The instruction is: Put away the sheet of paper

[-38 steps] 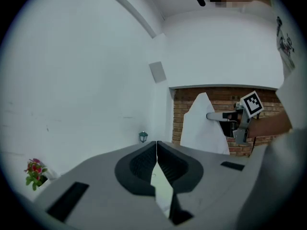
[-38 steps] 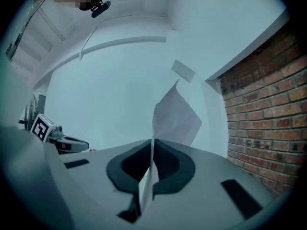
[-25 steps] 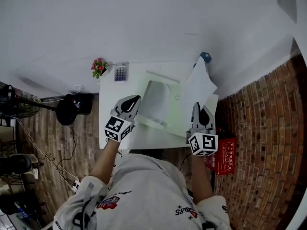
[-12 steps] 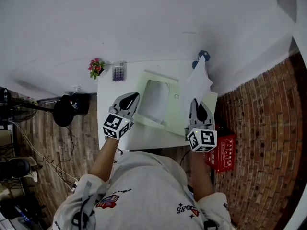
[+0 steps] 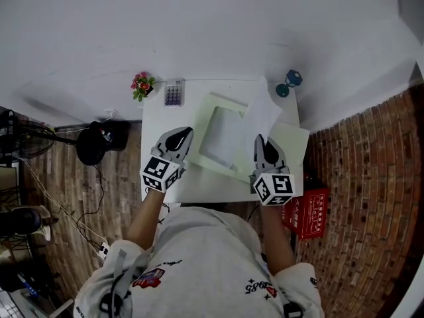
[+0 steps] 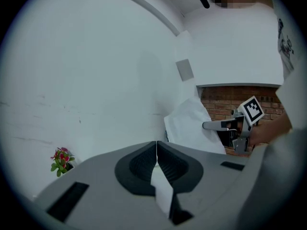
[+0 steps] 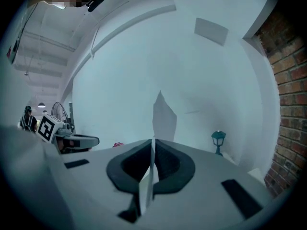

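Right gripper [image 5: 264, 146] jaws clamped on sheet of paper [image 5: 266, 114], which we see tilted over pale green folder [image 5: 222, 138] on table [image 5: 156, 128]. Left gripper [image 5: 180, 138] jaws pinch the folder's left edge (thin pale strip between them).

sheet of paper [image 5: 264, 113]: stood upright at the far right, now tipped left and lower over the green folder [image 5: 205, 111] | right gripper [image 5: 259, 140]: shifted left with it | teal lamp [image 5: 289, 81]: now uncovered
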